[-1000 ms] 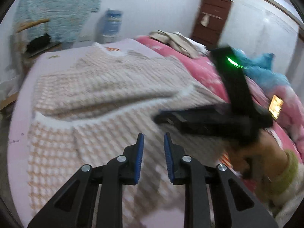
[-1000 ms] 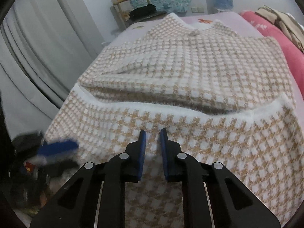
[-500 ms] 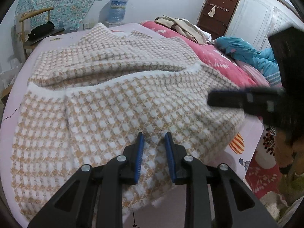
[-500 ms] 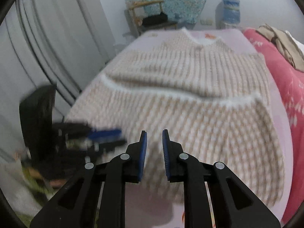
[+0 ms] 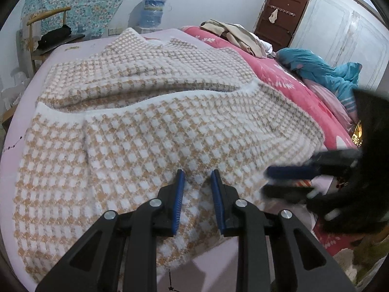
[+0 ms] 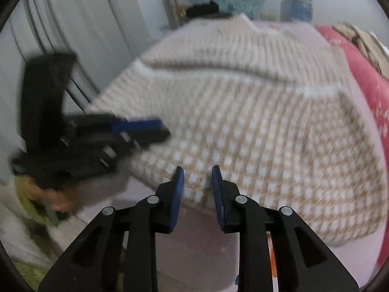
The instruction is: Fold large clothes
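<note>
A large tan-and-white houndstooth sweater [image 5: 155, 121] lies spread on the lilac bed sheet [image 5: 209, 265], its lower part folded up over the body. My left gripper [image 5: 195, 177] is open and empty, just above the sweater's near hem. My right gripper [image 6: 195, 175] is open and empty, over the near hem of the sweater [image 6: 255, 112] in the blurred right wrist view. The right gripper also shows in the left wrist view [image 5: 289, 180], at the sweater's right corner. The left gripper shows in the right wrist view [image 6: 141, 129] at the left corner.
A red quilt [image 5: 279, 73] with beige clothes [image 5: 233, 34] and a blue blanket [image 5: 323, 70] lies on the right. A wooden chair [image 5: 46, 34] and a water bottle [image 5: 154, 9] stand at the far wall. Grey curtains [image 6: 80, 31] hang on the left.
Both grippers have pulled back toward the near hem and drawn apart to the sweater's two near corners. Both stay open and empty.
</note>
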